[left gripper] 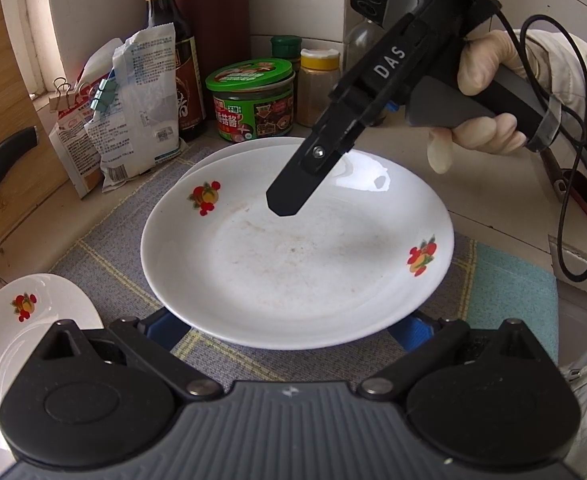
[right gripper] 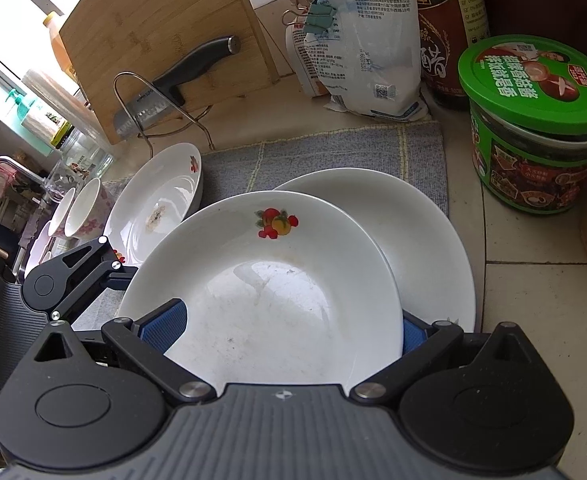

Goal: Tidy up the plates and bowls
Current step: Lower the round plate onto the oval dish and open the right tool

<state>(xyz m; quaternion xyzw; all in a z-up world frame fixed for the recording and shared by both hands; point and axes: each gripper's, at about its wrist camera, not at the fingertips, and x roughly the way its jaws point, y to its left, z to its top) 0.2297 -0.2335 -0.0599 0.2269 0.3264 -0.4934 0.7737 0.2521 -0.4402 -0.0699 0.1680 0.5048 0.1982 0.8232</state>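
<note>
On the right tongs (left gripper: 281, 204) (clenched, empty) reads "DAS"; left tongs (left gripper: 293, 332) grasp the plate (left gripper: 293, 264).

plate (left gripper: 297, 256) – white, red-orange fruit motifs | cloth (left gripper: 105, 264) – grey, yellow grid | jar lid (right gripper: 533, 80) – green

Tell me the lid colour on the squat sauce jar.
Green, with a printed label; the jar lid shows best in the right wrist view.
</note>
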